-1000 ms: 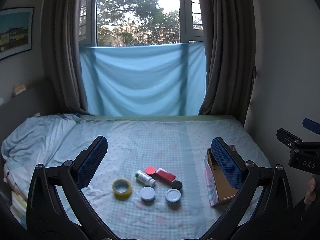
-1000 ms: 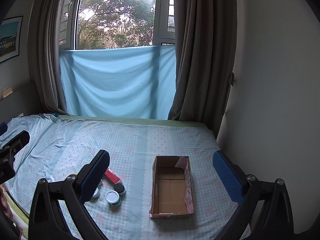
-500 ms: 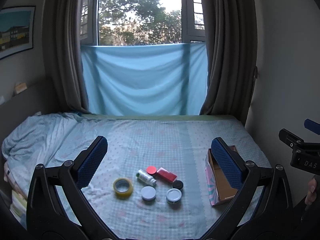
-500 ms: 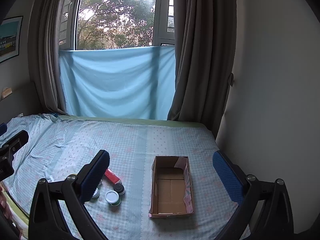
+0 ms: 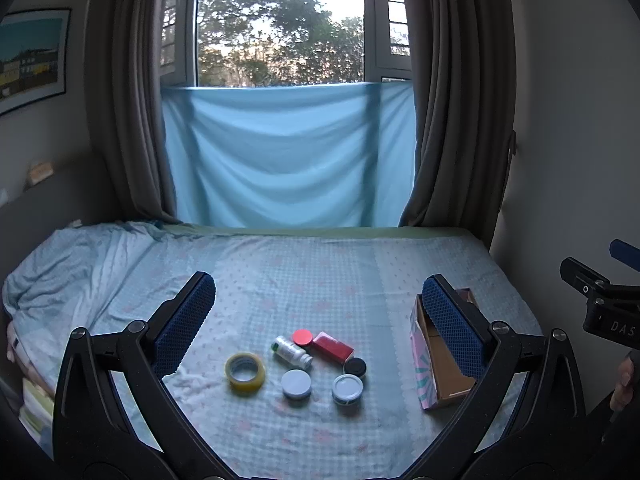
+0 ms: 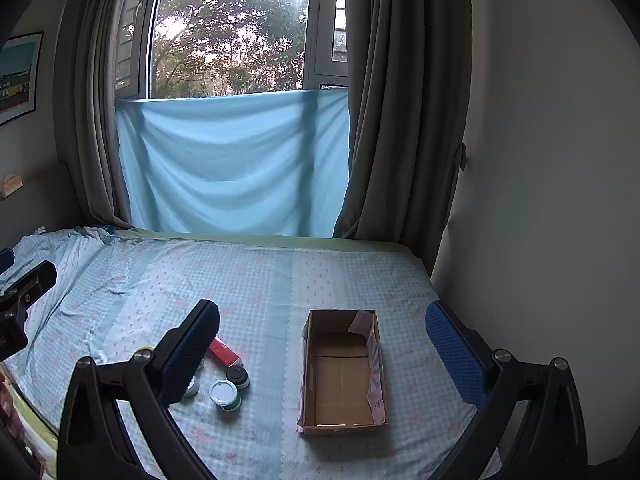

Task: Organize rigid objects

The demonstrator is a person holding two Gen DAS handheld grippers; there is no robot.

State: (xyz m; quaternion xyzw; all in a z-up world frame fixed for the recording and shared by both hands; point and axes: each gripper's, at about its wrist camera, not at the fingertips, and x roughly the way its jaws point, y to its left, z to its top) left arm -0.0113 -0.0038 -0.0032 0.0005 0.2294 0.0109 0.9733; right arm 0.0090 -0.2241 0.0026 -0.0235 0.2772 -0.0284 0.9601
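Observation:
On the bed lies a cluster of small items: a yellow tape roll (image 5: 245, 372), a white bottle (image 5: 291, 352), a red cap (image 5: 301, 337), a red box (image 5: 333, 347), a black lid (image 5: 355, 367) and two white-lidded jars (image 5: 296, 384) (image 5: 347, 389). An open, empty cardboard box (image 6: 342, 372) sits to their right. My left gripper (image 5: 318, 324) hangs open above and before the cluster. My right gripper (image 6: 322, 354) is open too, held above the box (image 5: 440, 364). The right gripper's left finger hides part of the cluster.
The bed is covered by a pale blue patterned sheet (image 6: 256, 280), rumpled at the far left (image 5: 72, 264). A blue cloth (image 5: 288, 156) hangs under the window between grey curtains. A wall (image 6: 540, 200) runs close along the bed's right side.
Both views have barely shifted; the left wrist view has drifted slightly, so the items sit a touch lower and to the right. Both grippers stay open.

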